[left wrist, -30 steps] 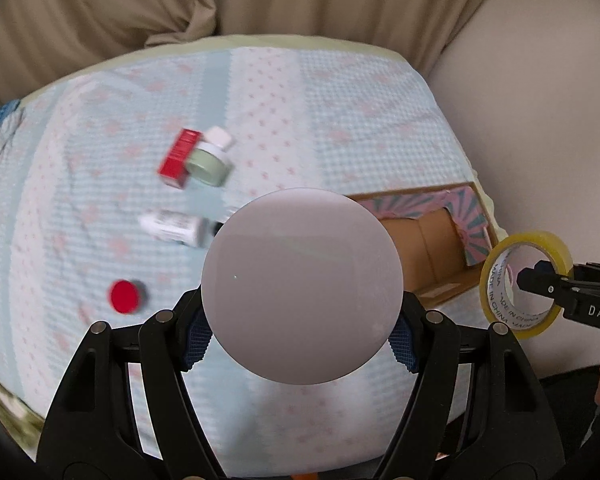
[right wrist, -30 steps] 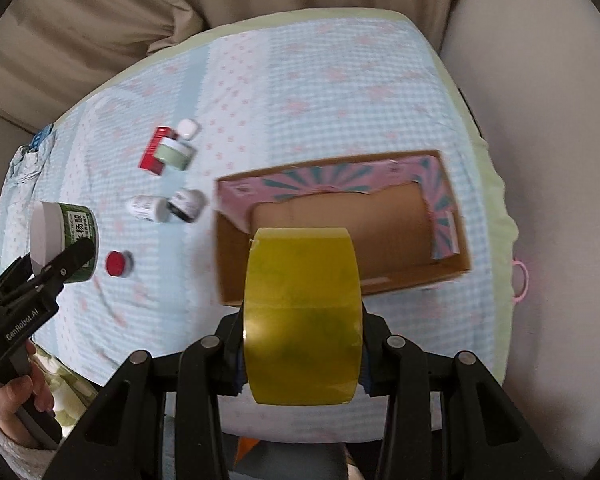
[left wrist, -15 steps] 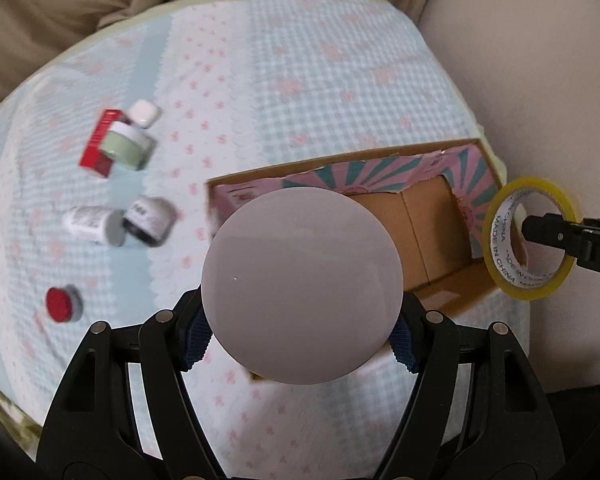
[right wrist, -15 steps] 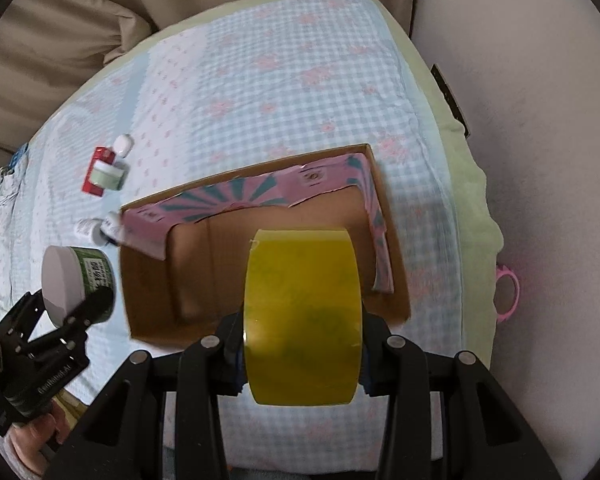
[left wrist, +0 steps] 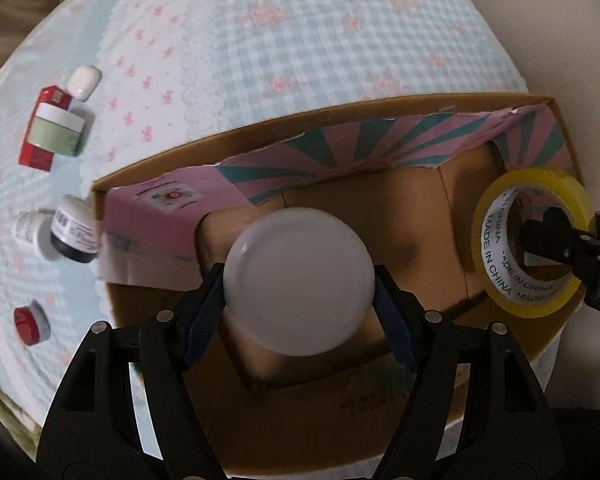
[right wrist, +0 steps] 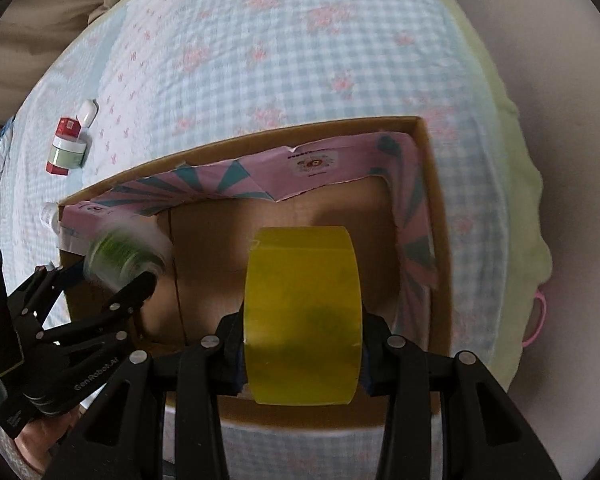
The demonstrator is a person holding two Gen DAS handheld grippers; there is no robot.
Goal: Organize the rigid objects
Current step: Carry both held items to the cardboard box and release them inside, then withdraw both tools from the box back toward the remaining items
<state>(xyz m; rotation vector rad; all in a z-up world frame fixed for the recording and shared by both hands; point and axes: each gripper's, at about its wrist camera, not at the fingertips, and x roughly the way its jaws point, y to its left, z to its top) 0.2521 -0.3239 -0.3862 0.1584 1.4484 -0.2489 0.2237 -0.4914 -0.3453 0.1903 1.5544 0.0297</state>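
Gripping white-lidded jar point(left wrist: 299, 281): left gripper point(left wrist: 299, 294); right gripper point(right wrist: 303, 350) clamps tape roll point(right wrist: 303, 316).

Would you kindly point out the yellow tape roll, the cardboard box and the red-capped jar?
yellow tape roll point(right wrist: 302, 312), right wrist view, outer face.
cardboard box point(right wrist: 436, 220), right wrist view, right wall.
red-capped jar point(left wrist: 27, 325), left wrist view, red cap.

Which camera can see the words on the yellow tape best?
The left wrist view. There the yellow tape roll is seen side-on, so the printed words inside its ring can be read. In the right wrist view the roll shows only its plain yellow outer band, clamped between the right gripper's fingers.
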